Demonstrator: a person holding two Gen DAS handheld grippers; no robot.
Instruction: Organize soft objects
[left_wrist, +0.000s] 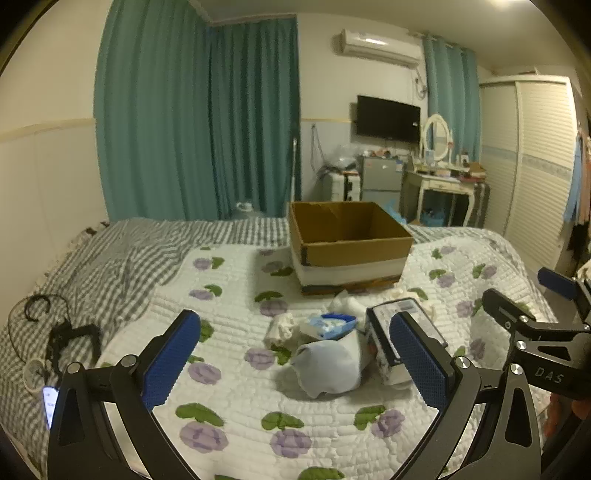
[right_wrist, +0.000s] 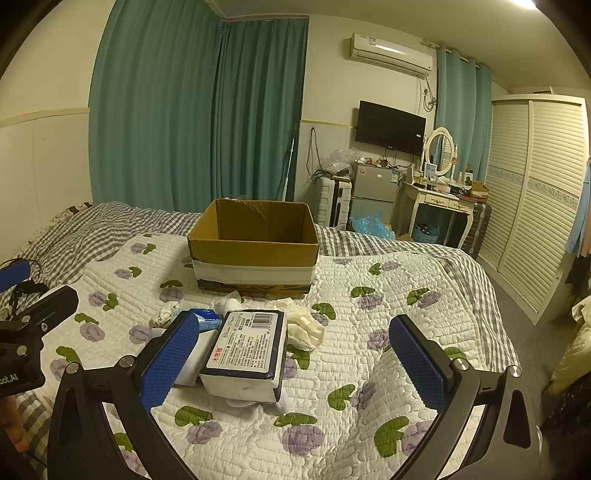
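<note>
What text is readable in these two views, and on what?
"DAS": white letters on the arm of the right gripper, seen from the left wrist view.
"bot.AI": the end of a cut-off word on the left gripper's body, seen from the right wrist view.
Tissue pack: barcode, red label and fine print, too small to read.
Blue packet: print blurred.

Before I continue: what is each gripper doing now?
Left gripper: open, holding nothing.
Right gripper: open, holding nothing.

Dim yellowish ceiling light, fisheye-warped edges
</note>
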